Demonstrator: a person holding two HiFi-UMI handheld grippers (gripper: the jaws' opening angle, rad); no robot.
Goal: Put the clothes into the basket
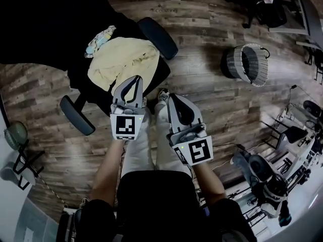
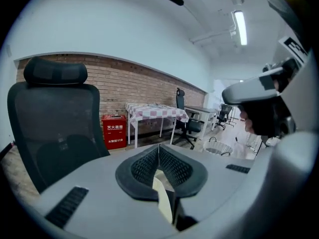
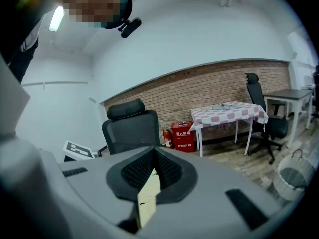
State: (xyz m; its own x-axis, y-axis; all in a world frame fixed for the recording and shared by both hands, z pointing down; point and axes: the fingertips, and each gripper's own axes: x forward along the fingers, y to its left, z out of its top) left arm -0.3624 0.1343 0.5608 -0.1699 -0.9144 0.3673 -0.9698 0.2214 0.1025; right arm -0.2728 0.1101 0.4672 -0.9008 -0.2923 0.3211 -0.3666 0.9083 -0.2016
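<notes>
A pale yellow garment (image 1: 123, 59) lies crumpled on the seat of a black office chair (image 1: 151, 79). A small patterned cloth (image 1: 100, 40) lies beside it at the seat's far left. The grey wicker basket (image 1: 247, 63) stands on the floor to the right, apart from the chair. My left gripper (image 1: 135, 78) hovers just at the yellow garment's near edge, its jaws shut with nothing between them. My right gripper (image 1: 170, 97) is shut and empty too, off the seat's near right corner. In the left gripper view the chair's backrest (image 2: 55, 128) rises ahead of my left gripper (image 2: 159, 148).
Wooden plank floor. The chair's armrests (image 1: 157, 37) (image 1: 76, 115) flank the seat. A table with a checked cloth (image 3: 229, 114), a red box (image 3: 183, 136) and another office chair (image 3: 261, 108) stand by the brick wall. Equipment clutters the floor at right (image 1: 267, 178).
</notes>
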